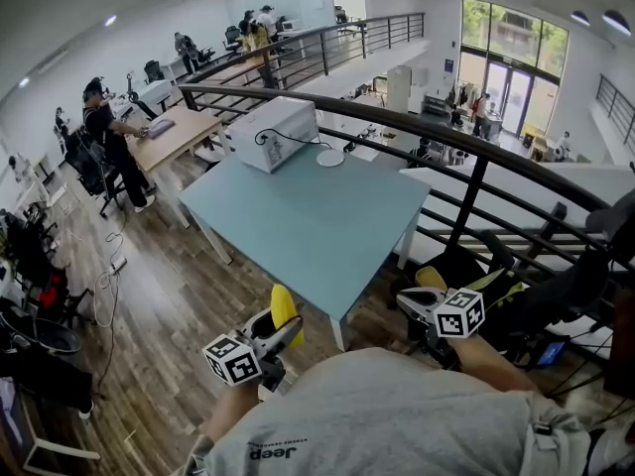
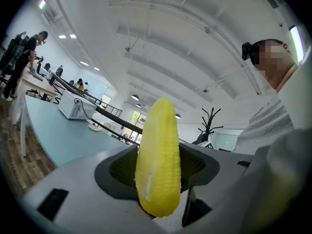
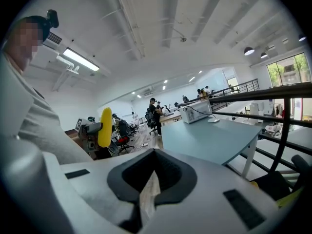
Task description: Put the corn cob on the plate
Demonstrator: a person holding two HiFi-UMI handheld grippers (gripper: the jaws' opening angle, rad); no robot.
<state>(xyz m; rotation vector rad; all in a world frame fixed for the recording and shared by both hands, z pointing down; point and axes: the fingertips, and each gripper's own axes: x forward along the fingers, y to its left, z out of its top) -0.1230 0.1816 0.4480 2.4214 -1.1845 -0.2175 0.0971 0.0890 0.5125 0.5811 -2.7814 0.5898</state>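
The left gripper point(image 1: 283, 330) clasped the corn cob point(image 2: 158, 160) short of the table point(image 1: 317, 231); the right gripper point(image 1: 422, 305) was closed on nothing. The plate point(image 1: 330, 158), at the table's far side, lay empty, so delivery remained.

The corn cob point(image 2: 157, 160) is yellow, the plate point(image 1: 330, 158) white, the table point(image 1: 327, 231) pale teal.
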